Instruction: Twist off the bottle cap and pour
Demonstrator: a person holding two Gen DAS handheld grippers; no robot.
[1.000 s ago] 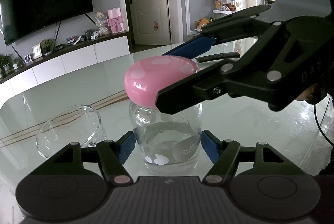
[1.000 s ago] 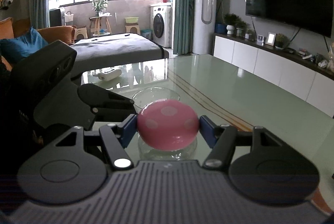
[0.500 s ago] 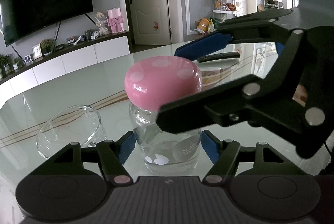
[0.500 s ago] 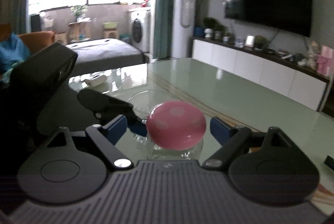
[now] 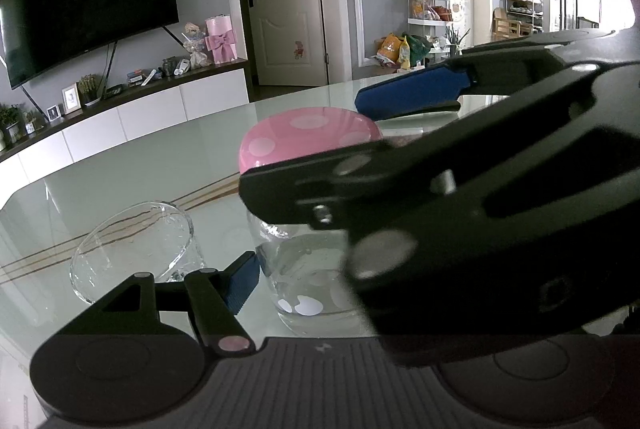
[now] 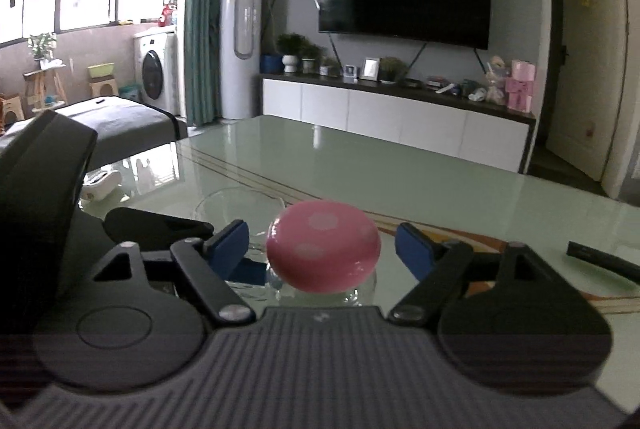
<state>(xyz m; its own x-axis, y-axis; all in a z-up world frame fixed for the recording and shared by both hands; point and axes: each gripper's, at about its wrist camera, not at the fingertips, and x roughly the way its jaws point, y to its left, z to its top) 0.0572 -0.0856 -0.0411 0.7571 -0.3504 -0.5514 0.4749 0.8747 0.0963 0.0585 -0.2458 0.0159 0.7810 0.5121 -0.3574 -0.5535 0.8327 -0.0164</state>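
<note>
On the glass surface, at the left, a clear glass bowl is seen, with no contents that can be made out. Just right of it, an upright clear bottle is clamped low on its body by the left claw. A little water appears to be held in it. Its pink dotted cap lies centred between the spread blue pads of the right claw, which is released and touches nothing; closing on the cap is judged next.
</note>
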